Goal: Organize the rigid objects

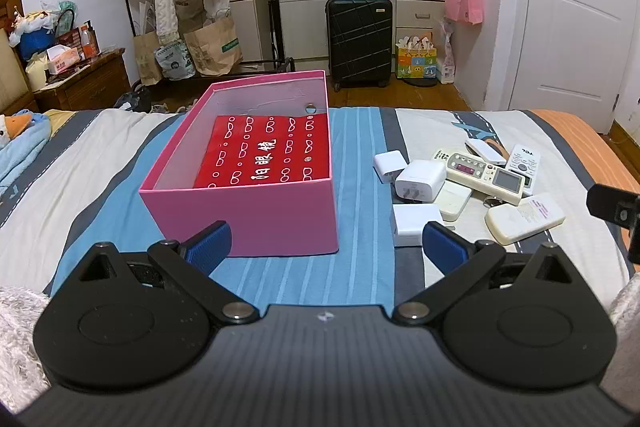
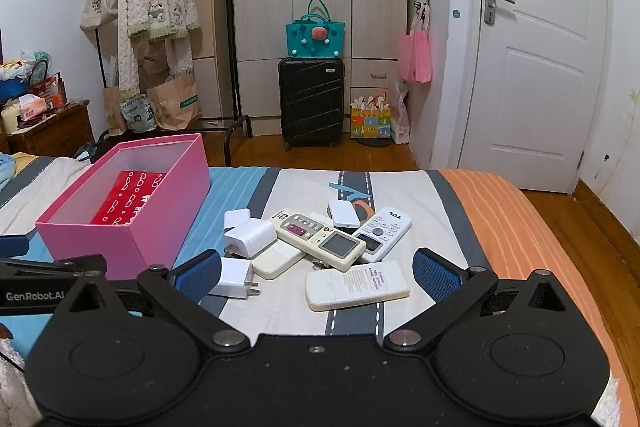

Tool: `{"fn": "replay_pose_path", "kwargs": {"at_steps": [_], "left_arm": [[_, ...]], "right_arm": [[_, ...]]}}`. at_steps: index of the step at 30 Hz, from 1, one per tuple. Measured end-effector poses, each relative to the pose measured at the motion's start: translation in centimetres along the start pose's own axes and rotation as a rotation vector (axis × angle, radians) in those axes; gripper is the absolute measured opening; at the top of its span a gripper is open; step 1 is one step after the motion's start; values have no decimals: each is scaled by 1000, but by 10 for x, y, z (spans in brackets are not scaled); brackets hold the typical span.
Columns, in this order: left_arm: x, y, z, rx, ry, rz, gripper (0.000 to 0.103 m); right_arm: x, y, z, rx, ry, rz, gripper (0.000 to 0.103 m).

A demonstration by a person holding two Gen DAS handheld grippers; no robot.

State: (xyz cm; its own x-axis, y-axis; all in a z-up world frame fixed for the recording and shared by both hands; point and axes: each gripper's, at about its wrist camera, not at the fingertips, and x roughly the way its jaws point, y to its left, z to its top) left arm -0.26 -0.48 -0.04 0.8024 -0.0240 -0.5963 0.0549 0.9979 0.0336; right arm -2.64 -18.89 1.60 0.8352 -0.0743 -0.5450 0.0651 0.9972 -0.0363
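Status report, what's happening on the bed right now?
Left gripper open, empty. Right gripper open, empty, facing pile of remotes and chargers. Pink box open, nothing blocking.

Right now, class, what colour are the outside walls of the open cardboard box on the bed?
Pink, clearest in the left wrist view.

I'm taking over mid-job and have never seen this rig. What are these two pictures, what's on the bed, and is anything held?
No robot arm here: a person holds one pair of tongs in each hand, each with a camera looking along its blue fingers. One picture is from the left tongs, facing the pink box; the other from the right tongs, facing a pile of remotes and chargers on the striped bed. A red packet lies in the box. Both tongs are open and hold nothing.
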Motion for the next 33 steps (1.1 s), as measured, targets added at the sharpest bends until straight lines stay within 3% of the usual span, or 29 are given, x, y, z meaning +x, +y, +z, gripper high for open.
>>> {"fn": "replay_pose_path", "kwargs": {"at_steps": [22, 33], "left_arm": [[0, -6, 0, 8, 3, 1, 103], [15, 2, -5, -9, 84, 10, 103]], "right_arm": [[6, 2, -3, -16, 25, -5, 103], [10, 8, -6, -57, 67, -21, 103]]}}
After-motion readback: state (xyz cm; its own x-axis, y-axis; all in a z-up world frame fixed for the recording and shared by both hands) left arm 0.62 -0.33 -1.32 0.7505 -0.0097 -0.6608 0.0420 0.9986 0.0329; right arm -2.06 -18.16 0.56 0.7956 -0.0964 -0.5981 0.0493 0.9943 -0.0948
